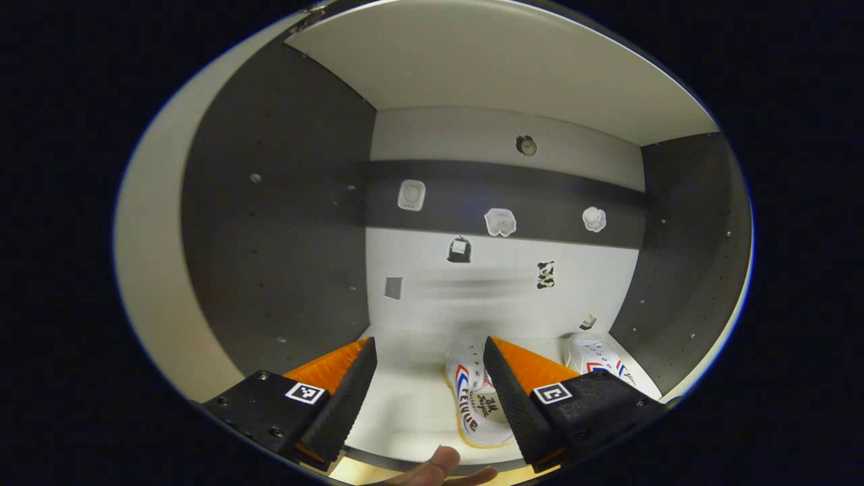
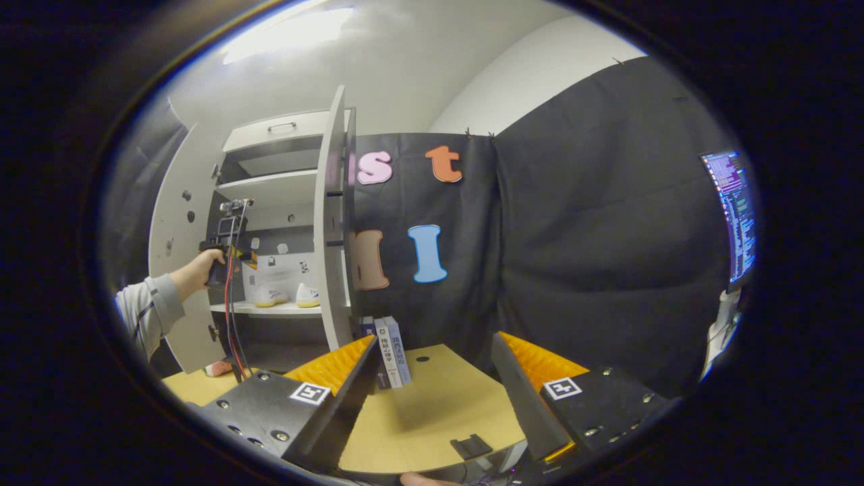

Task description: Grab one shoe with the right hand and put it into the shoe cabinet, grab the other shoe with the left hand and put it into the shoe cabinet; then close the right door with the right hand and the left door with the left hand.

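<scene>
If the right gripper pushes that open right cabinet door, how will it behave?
The right door looks like a tall, thin rigid panel, so it probably swings stiffly without flexing. It stands wide open, edge-on, so it likely needs a long sweep. The shoes sit well inside the shelf, probably clear of it.

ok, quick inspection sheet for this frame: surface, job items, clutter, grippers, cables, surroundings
Surface: light wooden table, mostly bare.
Job's things: two white sneakers with red and blue stripes sit side by side on the white cabinet shelf; tall white cabinet doors, left and right, both stand open.
Clutter: three upright books on the table by the cabinet; small stickers on the cabinet's back wall.
Grippers: left hand-held gripper open, inside the cabinet; right hand-held gripper open over the table, holding nothing.
Cables: red and black cables hang from the left hand-held gripper.
Surroundings: black cloth wall; lit monitor at far right.
</scene>
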